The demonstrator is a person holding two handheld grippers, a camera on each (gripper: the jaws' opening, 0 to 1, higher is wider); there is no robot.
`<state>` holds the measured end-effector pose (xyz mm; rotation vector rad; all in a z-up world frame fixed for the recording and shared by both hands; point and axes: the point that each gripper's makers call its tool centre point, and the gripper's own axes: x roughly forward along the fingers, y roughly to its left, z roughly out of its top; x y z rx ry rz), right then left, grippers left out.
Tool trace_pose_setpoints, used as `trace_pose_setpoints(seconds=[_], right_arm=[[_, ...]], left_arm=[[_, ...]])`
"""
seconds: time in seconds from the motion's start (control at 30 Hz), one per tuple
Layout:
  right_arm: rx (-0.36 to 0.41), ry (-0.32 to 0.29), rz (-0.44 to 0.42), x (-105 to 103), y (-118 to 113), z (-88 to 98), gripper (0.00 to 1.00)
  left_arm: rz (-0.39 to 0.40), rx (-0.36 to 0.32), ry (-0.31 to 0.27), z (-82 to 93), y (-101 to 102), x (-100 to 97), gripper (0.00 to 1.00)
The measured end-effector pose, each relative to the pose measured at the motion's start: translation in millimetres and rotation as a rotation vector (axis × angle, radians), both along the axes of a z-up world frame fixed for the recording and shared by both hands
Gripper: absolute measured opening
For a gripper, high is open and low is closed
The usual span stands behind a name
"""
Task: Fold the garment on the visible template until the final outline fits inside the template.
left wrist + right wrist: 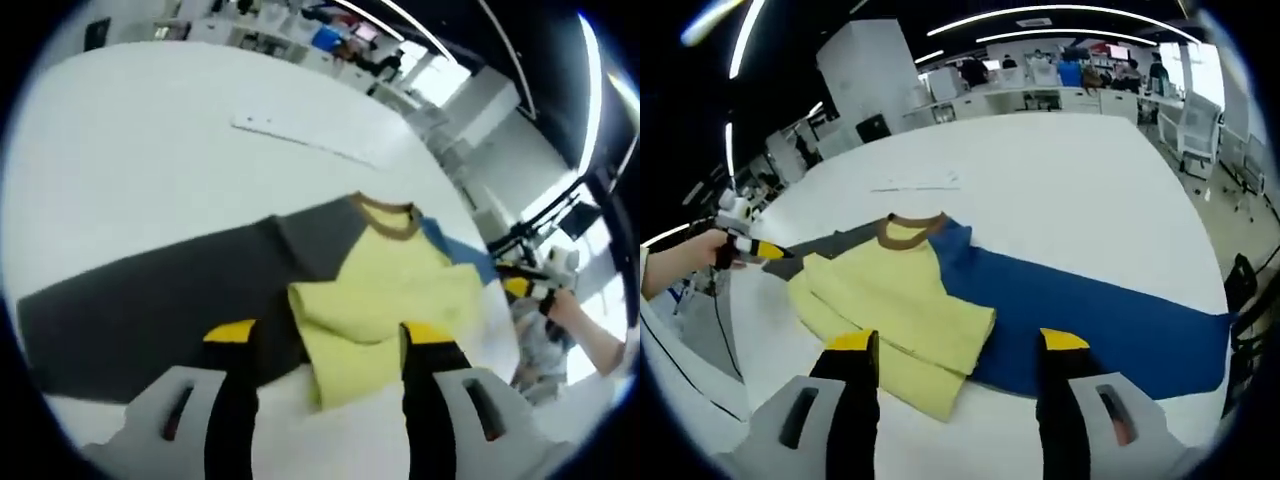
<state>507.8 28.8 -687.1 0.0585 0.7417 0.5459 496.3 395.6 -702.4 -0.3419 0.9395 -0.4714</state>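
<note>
Your left gripper (pixel 330 335) hangs with jaws spread, grasping nothing, above the shirt (pixel 380 300); your right gripper (pixel 960 345) likewise. The shirt lies on the white table (pixel 1060 190), its yellow body folded up, both sleeves spread outward.

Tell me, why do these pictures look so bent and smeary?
Left gripper view: fisheye curves the table; the shirt is motion-blurred, the windows at right blown out. Right gripper view: sharper, the shirt evenly lit, ceiling strips bowed into arcs.
</note>
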Motion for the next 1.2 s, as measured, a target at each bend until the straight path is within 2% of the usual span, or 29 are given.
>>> trace_pose_setpoints(seconds=[0.2,0.5,0.67,1.2], right_arm=[[0.014,-0.007,0.007,-15.3,0.6,14.1,0.74],[0.048,-0.018,0.006,-35.7,4.2,31.4,0.83],[0.100,-0.009,0.015,-48.4,9.7,41.4,0.90],[0.113,-0.028,0.027,-83.7,2.5,65.7,0.99]], left_arm=[[-0.040,0.017,-0.032,15.1,-1.9,-14.9,0.66],[-0.055,-0.011,-0.056,34.3,-9.1,-38.8,0.78],[-0.083,-0.001,-0.076,43.4,-10.6,-50.7,0.84],[-0.113,-0.015,-0.104,69.1,-11.7,-94.2,0.99]])
